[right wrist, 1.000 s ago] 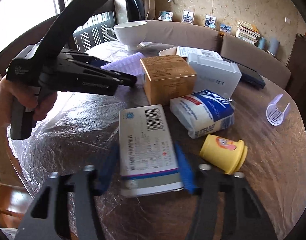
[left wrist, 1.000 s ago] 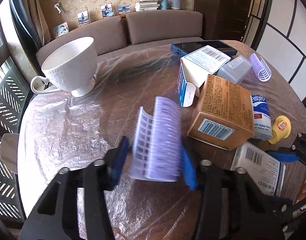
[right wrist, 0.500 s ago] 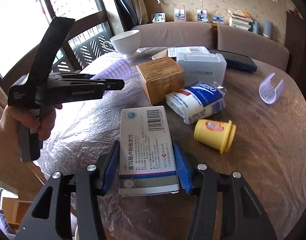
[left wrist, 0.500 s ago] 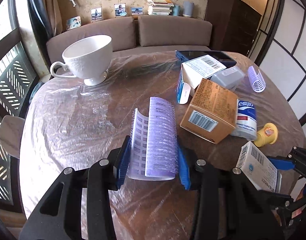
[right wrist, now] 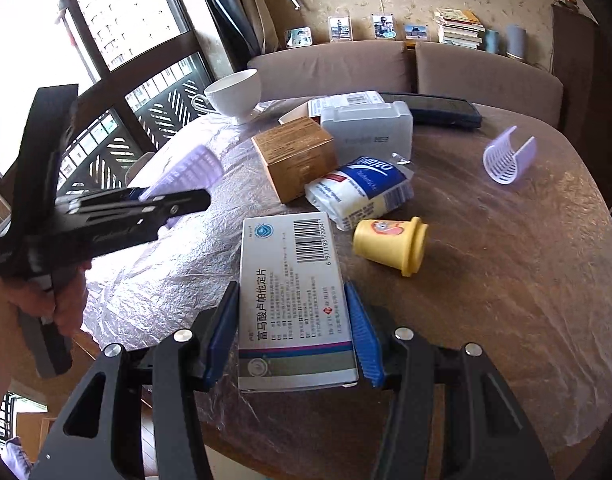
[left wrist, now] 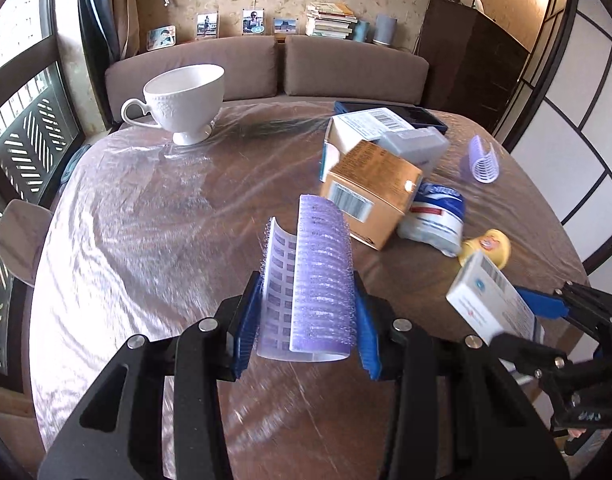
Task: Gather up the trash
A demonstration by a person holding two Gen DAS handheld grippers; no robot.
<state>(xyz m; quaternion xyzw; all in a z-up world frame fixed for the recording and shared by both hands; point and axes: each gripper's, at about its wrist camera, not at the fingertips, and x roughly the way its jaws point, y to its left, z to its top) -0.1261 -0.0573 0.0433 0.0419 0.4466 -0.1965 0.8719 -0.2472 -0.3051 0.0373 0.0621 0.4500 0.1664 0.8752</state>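
Note:
My left gripper (left wrist: 306, 320) is shut on a purple hair roller (left wrist: 312, 280) and holds it above the round table (left wrist: 145, 240). My right gripper (right wrist: 291, 324) is shut on a white medicine box (right wrist: 293, 296) with a barcode, held above the table's near edge; the box also shows in the left wrist view (left wrist: 490, 300). On the table lie a gold carton (right wrist: 295, 156), a blue-white packet (right wrist: 362, 192), a yellow cup (right wrist: 390, 246) on its side, a white plastic case (right wrist: 366, 128) and a second purple roller (right wrist: 506, 160).
A white teacup (left wrist: 185, 102) stands at the table's far left. A dark phone (right wrist: 434, 110) lies at the far edge behind an open white box (left wrist: 362, 128). A brown sofa (left wrist: 265, 68) runs behind the table. The left gripper's body (right wrist: 85, 224) is at the right view's left.
Both grippers have risen and pulled back from the table with their loads. The roller and the medicine box are now higher, and more of the room shows.

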